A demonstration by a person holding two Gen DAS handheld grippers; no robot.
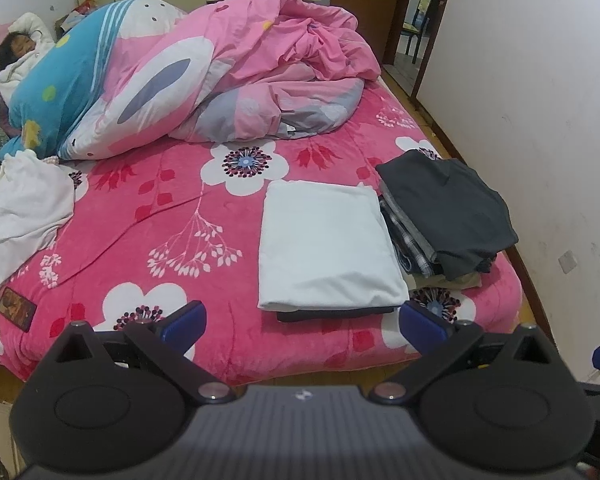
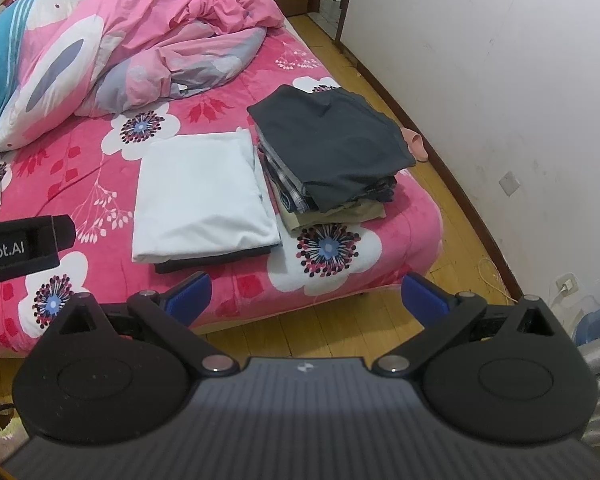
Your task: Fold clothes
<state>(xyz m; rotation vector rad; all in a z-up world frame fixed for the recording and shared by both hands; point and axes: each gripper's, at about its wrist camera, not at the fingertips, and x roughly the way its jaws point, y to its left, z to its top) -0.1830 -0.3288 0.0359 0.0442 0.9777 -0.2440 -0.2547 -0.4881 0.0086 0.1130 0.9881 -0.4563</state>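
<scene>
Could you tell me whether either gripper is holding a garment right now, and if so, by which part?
Nothing is held. The left gripper and right gripper are both open and empty, short of the folded white garment.

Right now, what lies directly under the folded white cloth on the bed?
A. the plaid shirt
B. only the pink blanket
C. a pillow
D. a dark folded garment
D: a dark folded garment sticks out from beneath the near edge of the folded white cloth in both wrist views.

Pink floral bed [image 2: 340, 276], wooden floor [image 2: 440, 312]
</scene>
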